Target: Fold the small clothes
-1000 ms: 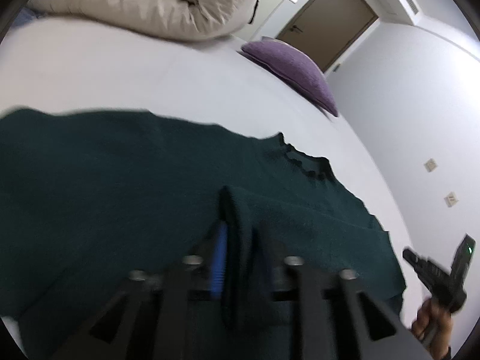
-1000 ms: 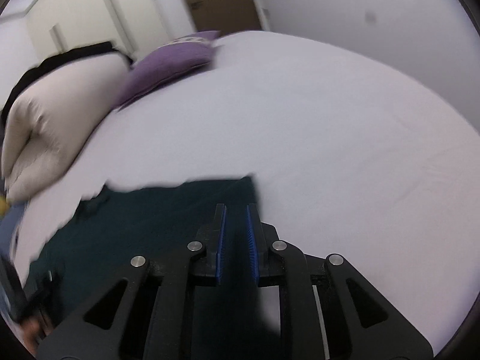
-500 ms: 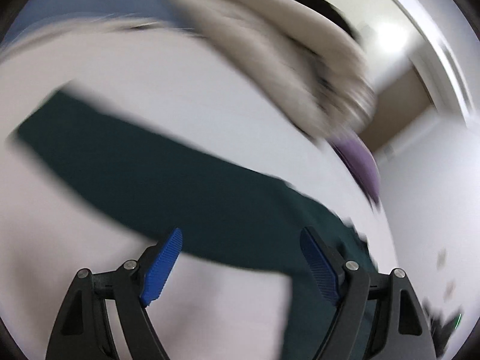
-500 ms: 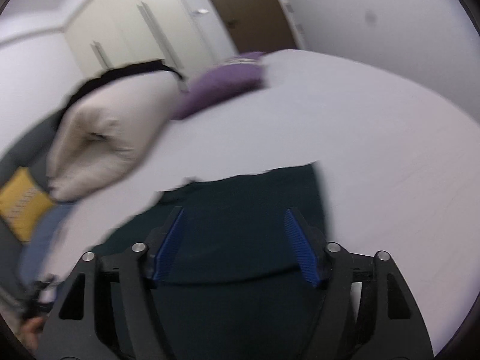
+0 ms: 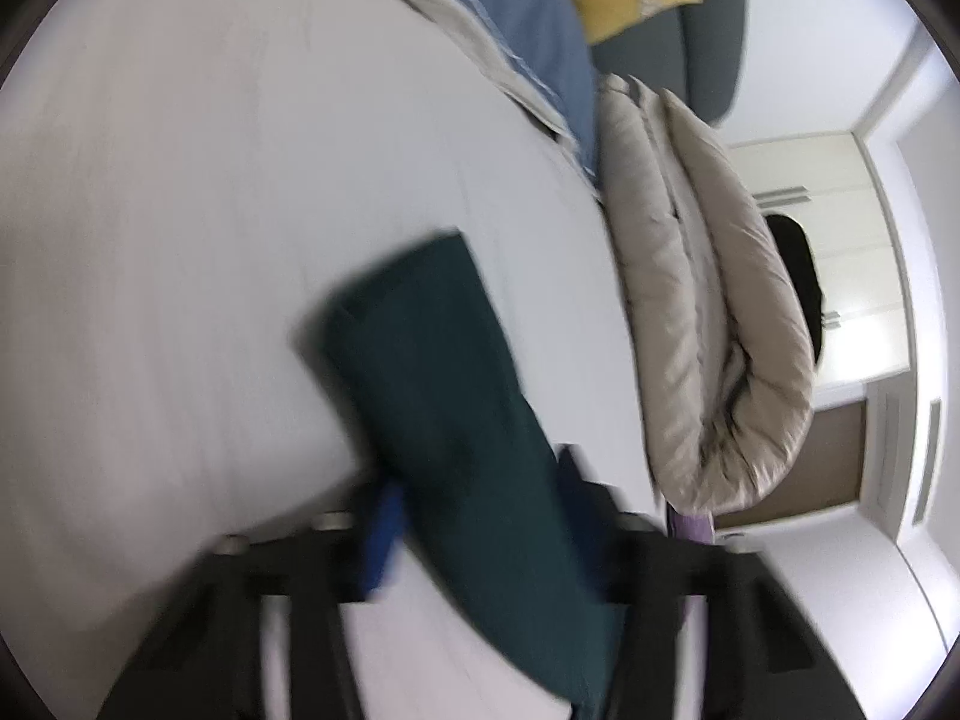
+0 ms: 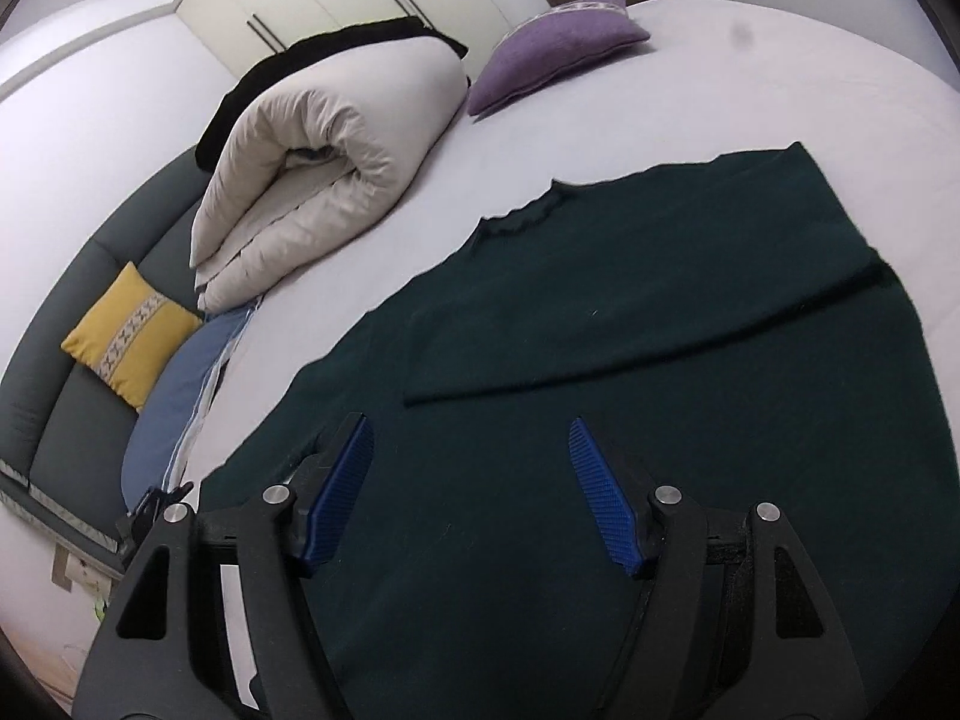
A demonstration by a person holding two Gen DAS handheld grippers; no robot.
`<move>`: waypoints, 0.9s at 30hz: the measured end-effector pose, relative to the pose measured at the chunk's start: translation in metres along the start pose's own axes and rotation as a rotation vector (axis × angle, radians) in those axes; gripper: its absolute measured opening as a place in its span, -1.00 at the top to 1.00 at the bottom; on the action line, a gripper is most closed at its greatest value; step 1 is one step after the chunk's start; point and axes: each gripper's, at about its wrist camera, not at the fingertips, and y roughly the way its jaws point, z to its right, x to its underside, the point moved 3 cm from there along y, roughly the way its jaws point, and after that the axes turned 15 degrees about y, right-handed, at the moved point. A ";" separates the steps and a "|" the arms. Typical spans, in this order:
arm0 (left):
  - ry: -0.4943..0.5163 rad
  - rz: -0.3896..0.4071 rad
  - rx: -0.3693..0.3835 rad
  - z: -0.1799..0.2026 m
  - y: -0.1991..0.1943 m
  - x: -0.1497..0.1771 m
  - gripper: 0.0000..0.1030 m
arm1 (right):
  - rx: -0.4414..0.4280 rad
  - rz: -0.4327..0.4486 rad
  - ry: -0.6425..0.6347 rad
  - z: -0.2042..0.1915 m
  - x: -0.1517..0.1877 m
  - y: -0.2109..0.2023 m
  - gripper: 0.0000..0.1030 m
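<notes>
Sleeve-folding is judged to be the step in hand. In the left wrist view, the left tongs (image 5: 480, 516) have just been closing, and a long strip of the dark green sweater (image 5: 444, 420), apparently a sleeve, is seen between the two fingers; whether the pads actually press on it cannot be told through the blur. In the right wrist view, the right tongs (image 6: 471, 489) are held wide over the sweater (image 6: 630, 360) with nothing between the blue pads, and the garment is seen spread flat on the white bed (image 6: 750, 78), one sleeve already laid across the chest.

For the next move, the caught sleeve is expected to be carried across the body and laid flat, while a fresh edge is chosen for the right tongs.

Farther off, a rolled beige duvet (image 6: 318, 168), a purple pillow (image 6: 558, 42), a yellow cushion (image 6: 129, 333) and a blue pillow (image 6: 171, 402) are seen. The sweater's hem is cut off behind the tongs, and the left view is smeared throughout.
</notes>
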 end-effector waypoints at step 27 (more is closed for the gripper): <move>1.406 -0.298 0.130 0.319 0.068 0.379 0.62 | 0.005 0.060 0.260 0.137 -0.031 -0.048 -0.30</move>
